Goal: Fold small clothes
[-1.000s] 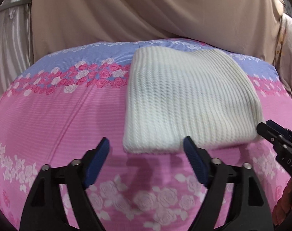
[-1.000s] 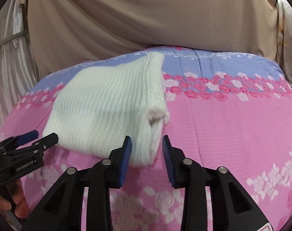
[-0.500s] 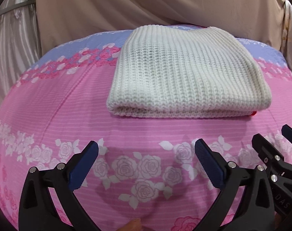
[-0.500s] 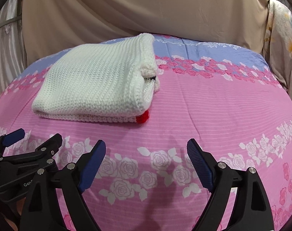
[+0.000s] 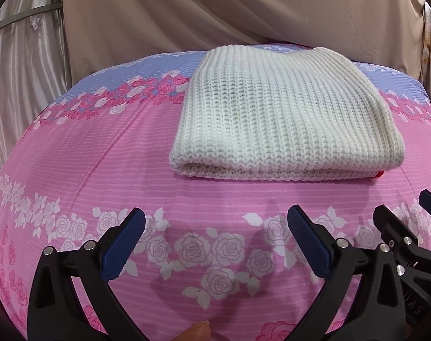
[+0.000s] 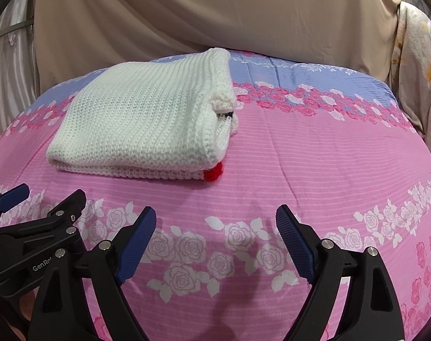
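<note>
A white knitted garment [image 5: 283,116] lies folded in a neat rectangle on the pink floral bedsheet [image 5: 101,170]. It also shows in the right wrist view [image 6: 147,122], with a red knitted bit [image 6: 214,174] at its near right corner. My left gripper [image 5: 215,236] is open and empty, hovering over the sheet a short way in front of the garment. My right gripper [image 6: 215,234] is open and empty, in front of and to the right of the garment. Each gripper shows at the edge of the other's view.
A beige curtain [image 6: 215,11] hangs behind the bed. A pale striped curtain [image 5: 22,65] hangs at the left. A floral cloth [image 6: 420,65] hangs at the far right. The sheet turns lilac [image 6: 315,76] toward the back.
Both grippers pulled back from the garment's near edge and lowered. The right jaws, narrow beside the garment's corner a second ago, have opened wide. The garment lies folded and still.
</note>
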`<state>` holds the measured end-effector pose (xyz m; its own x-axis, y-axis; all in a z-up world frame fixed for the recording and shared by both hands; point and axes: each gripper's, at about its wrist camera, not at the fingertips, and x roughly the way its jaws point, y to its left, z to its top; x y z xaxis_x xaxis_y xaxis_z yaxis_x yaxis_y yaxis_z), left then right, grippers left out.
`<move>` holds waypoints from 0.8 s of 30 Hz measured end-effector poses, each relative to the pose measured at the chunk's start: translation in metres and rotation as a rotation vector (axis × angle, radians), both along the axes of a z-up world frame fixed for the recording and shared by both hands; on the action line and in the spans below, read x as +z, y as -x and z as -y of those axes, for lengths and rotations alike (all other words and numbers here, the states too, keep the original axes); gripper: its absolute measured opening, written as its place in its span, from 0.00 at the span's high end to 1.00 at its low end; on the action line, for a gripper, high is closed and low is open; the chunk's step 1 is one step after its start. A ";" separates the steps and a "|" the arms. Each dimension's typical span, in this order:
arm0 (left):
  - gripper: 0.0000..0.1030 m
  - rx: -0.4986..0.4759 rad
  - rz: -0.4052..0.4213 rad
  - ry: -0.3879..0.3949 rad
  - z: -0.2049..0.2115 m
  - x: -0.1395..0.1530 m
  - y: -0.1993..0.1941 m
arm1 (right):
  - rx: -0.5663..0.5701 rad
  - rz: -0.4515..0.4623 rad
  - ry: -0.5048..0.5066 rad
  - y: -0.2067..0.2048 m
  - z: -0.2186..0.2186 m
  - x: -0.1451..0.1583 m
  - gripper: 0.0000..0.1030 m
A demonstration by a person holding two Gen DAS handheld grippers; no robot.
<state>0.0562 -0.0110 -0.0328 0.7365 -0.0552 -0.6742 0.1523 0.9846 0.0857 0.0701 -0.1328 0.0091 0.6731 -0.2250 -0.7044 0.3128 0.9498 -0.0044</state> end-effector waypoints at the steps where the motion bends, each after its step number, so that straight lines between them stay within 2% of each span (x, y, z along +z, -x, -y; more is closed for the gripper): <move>1: 0.05 0.005 0.003 -0.005 0.001 0.000 0.001 | -0.002 -0.001 0.005 0.000 -0.002 0.000 0.18; 24: 0.05 0.028 0.030 -0.050 0.005 0.003 0.004 | -0.046 -0.007 0.054 0.001 -0.010 0.003 0.18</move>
